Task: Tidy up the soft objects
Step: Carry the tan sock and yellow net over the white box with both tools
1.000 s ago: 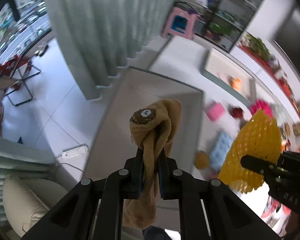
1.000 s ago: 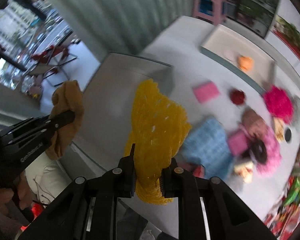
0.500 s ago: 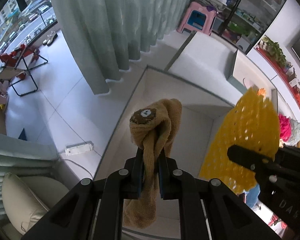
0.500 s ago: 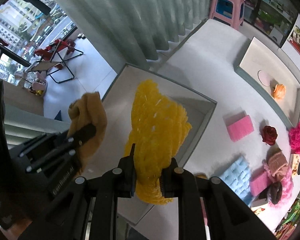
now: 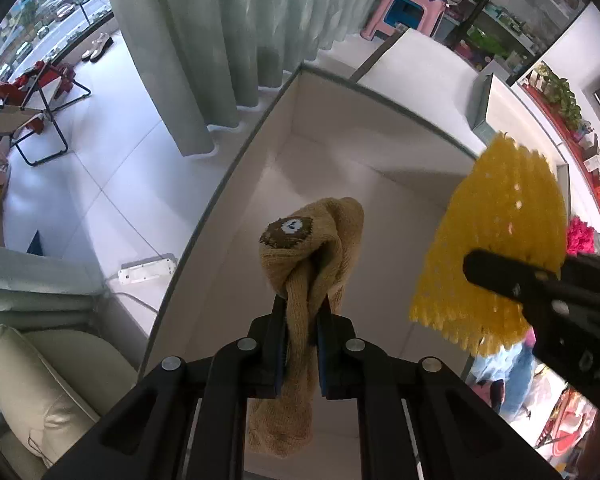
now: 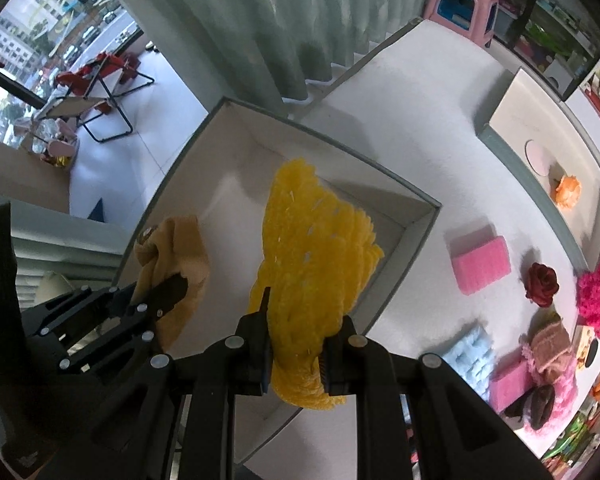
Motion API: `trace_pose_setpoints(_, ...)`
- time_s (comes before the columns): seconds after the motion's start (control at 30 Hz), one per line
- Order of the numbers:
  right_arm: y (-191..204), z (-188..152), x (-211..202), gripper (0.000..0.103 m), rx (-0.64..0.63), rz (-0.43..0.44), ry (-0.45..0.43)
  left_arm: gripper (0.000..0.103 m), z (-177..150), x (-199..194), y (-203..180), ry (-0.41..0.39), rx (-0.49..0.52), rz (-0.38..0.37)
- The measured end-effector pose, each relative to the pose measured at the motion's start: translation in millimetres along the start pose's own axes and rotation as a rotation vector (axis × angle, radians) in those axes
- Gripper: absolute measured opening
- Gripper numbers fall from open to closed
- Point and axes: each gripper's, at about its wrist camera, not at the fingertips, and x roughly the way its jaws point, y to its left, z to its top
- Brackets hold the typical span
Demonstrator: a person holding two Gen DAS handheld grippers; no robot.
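My left gripper (image 5: 300,312) is shut on a tan knitted sock with a brown bear face (image 5: 312,248) and holds it above the open grey box (image 5: 288,92). The sock also shows in the right wrist view (image 6: 180,248). My right gripper (image 6: 294,320) is shut on a yellow crocheted cloth (image 6: 316,248), also above the box (image 6: 420,232), to the right of the left gripper (image 6: 168,292). The yellow cloth shows at the right of the left wrist view (image 5: 500,240).
On the white table (image 6: 412,128) lie a pink sponge (image 6: 480,264), a dark red rose (image 6: 542,284), a magenta pom-pom (image 6: 598,296), a light blue cloth (image 6: 470,352) and more soft items. A second box (image 6: 540,136) holds an orange flower (image 6: 568,192). Curtain and floor lie beyond.
Both grippers have moved left and forward with their loads, from beside the box to over its inside. The box now fills the middle of both views.
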Motion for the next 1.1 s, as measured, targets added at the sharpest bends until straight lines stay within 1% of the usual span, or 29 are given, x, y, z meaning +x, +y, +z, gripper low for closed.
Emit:
trace_pose_setpoints(0.17, 4.5, 12.4, 20.0, 0.019, -0.045, -0.003, 0.019, 0.013, -10.2, 11.7, 6.0, 0.023, -0.009, 0.004)
trace_pose_setpoints(0.3, 5.4, 22.4, 45.7, 0.019, -0.095, -0.039, 0.052, 0.013, -21.8, 25.8, 13.9, 0.060, -0.025, 0.007)
trace_pose_setpoints(0.43, -11.3, 20.0, 67.5, 0.019, -0.061, -0.073, 0.098, 0.013, -29.7, 38.9, 23.2, 0.075, -0.008, 0.028)
trace_pose_setpoints(0.5, -18.0, 14.2, 66.8, 0.016, -0.048, -0.095, 0.094, 0.013, -28.8, 44.0, 27.6, 0.078, 0.007, 0.049)
trace_pose_setpoints(0.57, -22.5, 7.9, 65.2, 0.016, -0.022, -0.110, 0.112, 0.013, -25.1, 47.8, 34.0, 0.083, 0.017, 0.066)
trace_pose_setpoints(0.6, -25.1, 4.7, 64.9, 0.016, -0.008, -0.116, 0.114, 0.013, -22.0, 48.4, 36.8, 0.088, 0.017, 0.063)
trace_pose_setpoints(0.7, -35.8, -8.1, 63.4, 0.016, 0.083, -0.098, 0.134, 0.013, -12.3, 48.7, 37.5, 0.072, 0.042, 0.078)
trace_pose_setpoints(0.83, -41.4, -31.0, 62.3, 0.016, 0.159, -0.091, 0.152, 0.013, 7.3, 54.4, 37.0, 0.064, 0.113, 0.101)
trace_pose_setpoints(0.97, -45.8, -54.2, 59.5, 0.016, 0.309, -0.016, 0.156, 0.013, 24.3, 55.7, 27.5, 0.044, 0.182, 0.100)
trace_pose_setpoints(1.03, -42.0, -56.3, 58.9, 0.016, 0.311, 0.013, 0.157, 0.013, 26.5, 48.9, 26.8, 0.035, 0.191, 0.087)
trace_pose_setpoints(1.1, -38.7, -52.1, 52.2, 0.016, 0.277, 0.023, 0.124, 0.013, 19.8, 36.1, 27.6, 0.032, 0.169, 0.064)
